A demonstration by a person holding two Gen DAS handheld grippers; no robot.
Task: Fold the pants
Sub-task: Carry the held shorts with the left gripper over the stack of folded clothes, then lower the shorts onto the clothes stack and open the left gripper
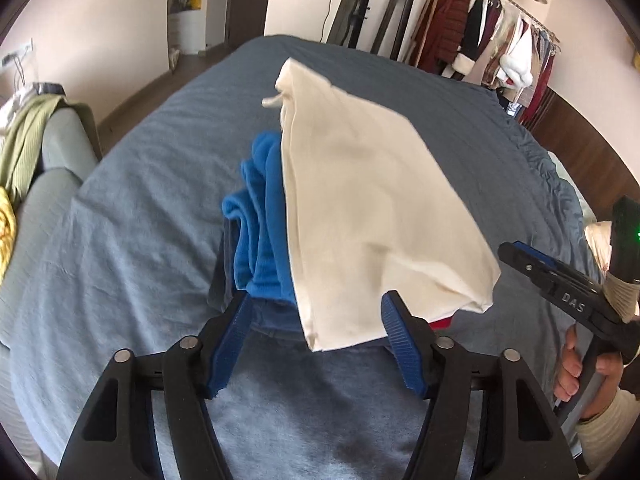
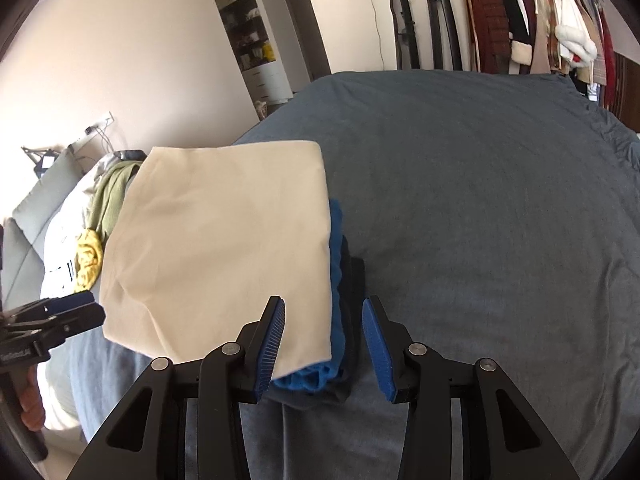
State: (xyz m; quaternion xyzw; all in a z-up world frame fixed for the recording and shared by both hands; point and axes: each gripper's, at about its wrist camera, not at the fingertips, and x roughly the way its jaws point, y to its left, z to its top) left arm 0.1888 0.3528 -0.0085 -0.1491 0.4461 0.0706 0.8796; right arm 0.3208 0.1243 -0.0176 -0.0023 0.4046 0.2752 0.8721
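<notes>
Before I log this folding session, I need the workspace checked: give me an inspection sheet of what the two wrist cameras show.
Surface: bed under a blue-grey cover, wrinkled.
Job's things: folded cream pants on top of a stack; below them a blue garment and something dark, kind unclear.
Clutter: green and yellow clothes heaped on a grey sofa beside the bed.
Grippers: left gripper open, right gripper open, both at the near edge of the stack, neither gripping cloth.
Cables: one thin cord hanging down the far wall.
Surroundings: clothes rack with hung coats, shelf alcove, dark stands against the wall.
</notes>
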